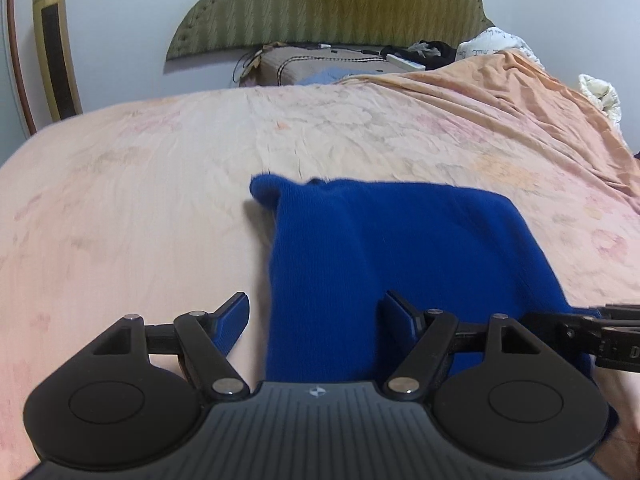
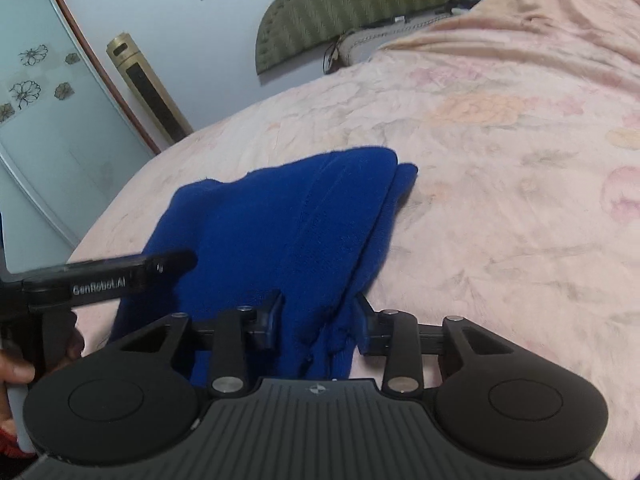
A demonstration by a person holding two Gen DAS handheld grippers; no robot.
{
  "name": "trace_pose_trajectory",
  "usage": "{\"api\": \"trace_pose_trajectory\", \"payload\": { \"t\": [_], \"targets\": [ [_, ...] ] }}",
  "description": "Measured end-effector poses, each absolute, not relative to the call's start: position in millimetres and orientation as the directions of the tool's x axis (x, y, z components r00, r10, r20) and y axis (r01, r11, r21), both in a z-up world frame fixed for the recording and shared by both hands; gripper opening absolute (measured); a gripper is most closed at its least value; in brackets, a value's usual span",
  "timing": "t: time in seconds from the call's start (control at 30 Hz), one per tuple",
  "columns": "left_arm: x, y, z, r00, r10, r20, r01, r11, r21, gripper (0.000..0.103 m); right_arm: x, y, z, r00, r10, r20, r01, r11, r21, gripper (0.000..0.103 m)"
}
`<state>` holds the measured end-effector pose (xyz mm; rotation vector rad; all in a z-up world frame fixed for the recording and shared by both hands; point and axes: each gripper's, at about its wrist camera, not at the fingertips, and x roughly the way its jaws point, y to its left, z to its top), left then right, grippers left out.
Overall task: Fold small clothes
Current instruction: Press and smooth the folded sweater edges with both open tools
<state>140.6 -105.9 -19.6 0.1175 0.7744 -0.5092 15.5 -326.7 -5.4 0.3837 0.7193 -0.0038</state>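
A blue knitted garment lies folded on the pink bedspread. My left gripper is open, its jaws standing either side of the garment's near left edge. In the right wrist view the same garment shows folded in layers. My right gripper is open, with the garment's bunched near right edge lying between its jaws. The left gripper's body shows at that view's left, and the right gripper's body shows at the left wrist view's right edge.
A green padded headboard stands at the far end with pillows and clutter below it. A rumpled peach cover is heaped at the right. A gold tower fan and a glass door stand left of the bed.
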Motion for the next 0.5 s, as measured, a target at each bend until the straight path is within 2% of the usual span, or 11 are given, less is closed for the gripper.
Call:
{"api": "trace_pose_trajectory", "payload": {
  "t": [0.03,0.1,0.17,0.3,0.5],
  "targets": [
    [135,-102,-20,0.599,-0.398,-0.695,0.476,0.875,-0.091,0.073,11,-321,-4,0.758,0.093,-0.645,0.142,0.942,0.303,0.054],
    [122,-97,-22,0.604,-0.395,-0.692,0.47,0.878,-0.091,0.073,2,-308,-3,0.764,0.039,-0.644,0.137,0.966,0.22,0.066],
    [107,-93,-24,0.626,-0.373,-0.685,0.459,0.886,-0.064,0.073,-6,-296,-5,0.765,-0.024,-0.644,0.142,0.981,0.132,0.067],
    [83,-89,-28,0.663,-0.317,-0.678,0.418,0.908,-0.015,0.076,-15,-278,-15,0.749,-0.121,-0.652,0.161,0.987,0.002,0.086],
    [68,-90,-33,0.682,-0.262,-0.683,0.389,0.92,0.035,0.082,-30,-275,-21,0.751,-0.143,-0.645,0.17,0.985,-0.02,0.093]
  ]
}}
